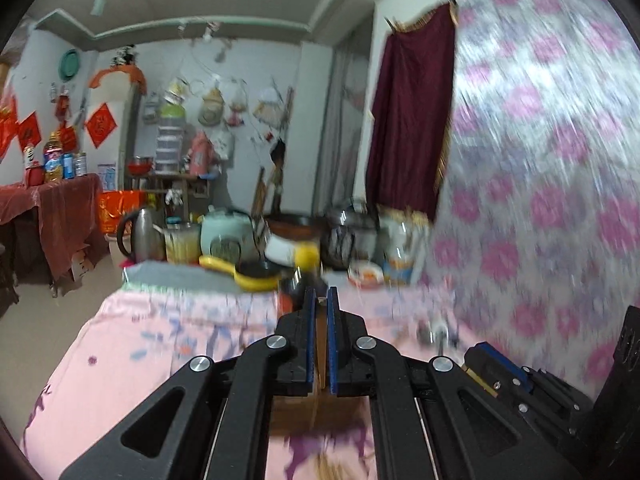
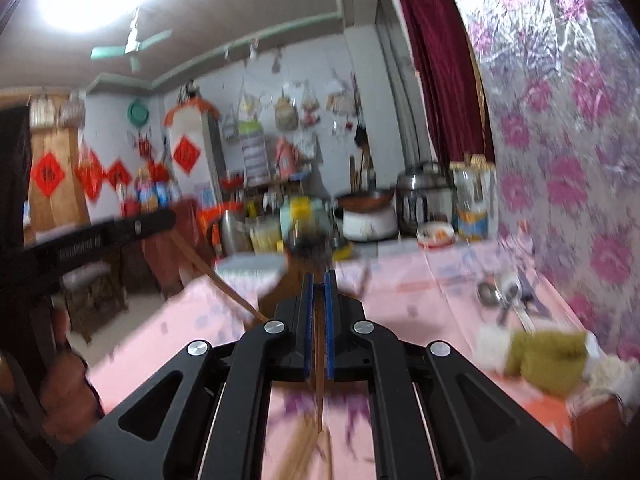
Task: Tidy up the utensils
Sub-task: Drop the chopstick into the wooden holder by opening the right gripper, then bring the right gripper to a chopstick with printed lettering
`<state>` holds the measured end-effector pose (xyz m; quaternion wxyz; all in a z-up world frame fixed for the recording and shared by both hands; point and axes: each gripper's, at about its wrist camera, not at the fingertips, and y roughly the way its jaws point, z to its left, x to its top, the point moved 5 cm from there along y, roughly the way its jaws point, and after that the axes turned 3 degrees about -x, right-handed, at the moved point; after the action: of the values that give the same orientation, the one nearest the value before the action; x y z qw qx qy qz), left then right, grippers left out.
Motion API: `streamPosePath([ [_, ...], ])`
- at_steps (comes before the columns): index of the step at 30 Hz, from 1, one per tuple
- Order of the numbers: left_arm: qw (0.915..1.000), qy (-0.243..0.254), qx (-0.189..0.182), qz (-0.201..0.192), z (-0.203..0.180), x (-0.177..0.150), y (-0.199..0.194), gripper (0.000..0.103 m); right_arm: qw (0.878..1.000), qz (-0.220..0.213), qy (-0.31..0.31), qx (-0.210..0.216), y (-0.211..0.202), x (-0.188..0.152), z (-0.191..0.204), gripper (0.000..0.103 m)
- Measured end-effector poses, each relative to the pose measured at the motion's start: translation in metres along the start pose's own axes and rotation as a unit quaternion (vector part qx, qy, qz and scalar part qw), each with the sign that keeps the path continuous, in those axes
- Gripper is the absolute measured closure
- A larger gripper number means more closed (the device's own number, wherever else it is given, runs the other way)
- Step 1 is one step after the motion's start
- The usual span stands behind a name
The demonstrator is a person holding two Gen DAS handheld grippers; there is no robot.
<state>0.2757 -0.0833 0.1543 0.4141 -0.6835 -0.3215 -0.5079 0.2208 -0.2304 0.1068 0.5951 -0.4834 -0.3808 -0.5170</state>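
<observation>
Both views are motion-blurred. My left gripper (image 1: 320,300) is shut on a brown wooden piece (image 1: 318,376), seemingly chopsticks, above the pink tablecloth (image 1: 160,340). My right gripper (image 2: 319,284) is shut on a wooden chopstick (image 2: 319,380) that hangs down between the pads. More chopsticks (image 2: 308,452) lie blurred on the cloth below it. Another chopstick (image 2: 224,284) slants up left toward the left gripper's black body (image 2: 100,240). Metal spoons (image 2: 504,292) lie at the right on the cloth; they also show in the left wrist view (image 1: 436,332).
Pots, a kettle (image 1: 140,236), a rice cooker (image 2: 424,196), jars and a yellow pan (image 1: 248,276) crowd the table's far end. A floral plastic sheet (image 1: 560,160) covers the wall on the right. An olive and white cloth (image 2: 548,356) lies at the right.
</observation>
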Motion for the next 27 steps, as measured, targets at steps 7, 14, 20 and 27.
streamPosePath([
  [7, 0.9989, 0.009, 0.036, 0.029, 0.017, -0.031, 0.042, 0.097, 0.998, -0.047, -0.005, -0.032, 0.053, 0.024, 0.002, 0.097],
  [14, 0.9917, -0.055, 0.029, 0.113, 0.052, -0.106, 0.068, 0.096, 0.997, 0.046, 0.024, -0.048, 0.096, -0.044, -0.028, 0.097],
  [20, 0.9926, -0.064, 0.057, 0.087, 0.055, -0.125, 0.039, 0.018, 0.995, 0.091, 0.033, -0.037, 0.072, -0.083, -0.035, 0.09],
  [27, 0.983, -0.066, 0.064, 0.159, 0.06, -0.19, 0.022, 0.01, 0.984, 0.164, 0.045, -0.051, 0.026, -0.146, -0.042, 0.064],
])
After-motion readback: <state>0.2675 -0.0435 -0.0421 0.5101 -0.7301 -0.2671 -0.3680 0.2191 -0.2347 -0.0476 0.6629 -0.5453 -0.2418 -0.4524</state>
